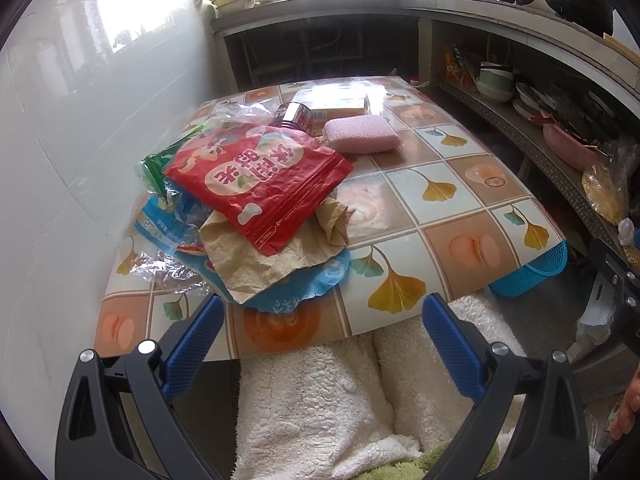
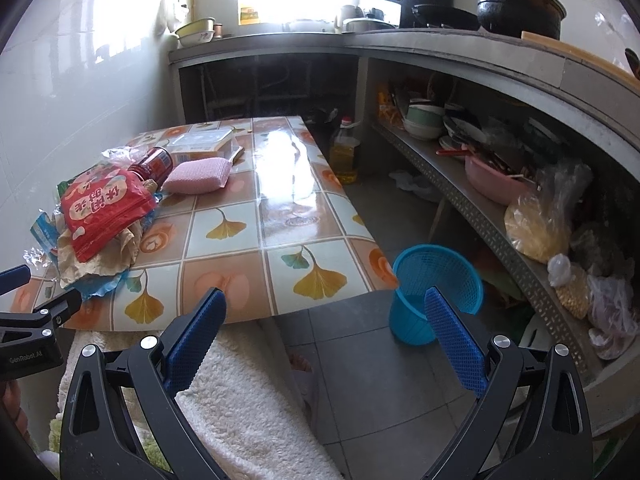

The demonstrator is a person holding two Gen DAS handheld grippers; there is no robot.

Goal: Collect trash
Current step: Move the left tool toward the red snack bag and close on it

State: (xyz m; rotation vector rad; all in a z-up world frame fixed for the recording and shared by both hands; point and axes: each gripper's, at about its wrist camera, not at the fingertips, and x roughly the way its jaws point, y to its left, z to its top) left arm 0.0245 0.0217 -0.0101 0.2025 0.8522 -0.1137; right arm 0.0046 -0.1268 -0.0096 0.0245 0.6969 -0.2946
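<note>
A small kitchen with a grey counter along the far and right walls holds a low table covered in a glossy tile-and-ginkgo-leaf cloth. The trash sits in a heap at the table's near-left corner: a red snack bag lies on top of a crumpled brown paper bag, with a blue wrapper and clear plastic film underneath and a green wrapper poking out at the left. Behind the heap are a red can on its side, a pink sponge and what looks like a lidded box, washed out by glare. A blue mesh basket stands on the floor just off the table's near-right corner. The left gripper hovers before the table's near edge, jaws spread wide and empty; the right gripper is likewise wide apart, holding nothing, beside the basket.
</note>
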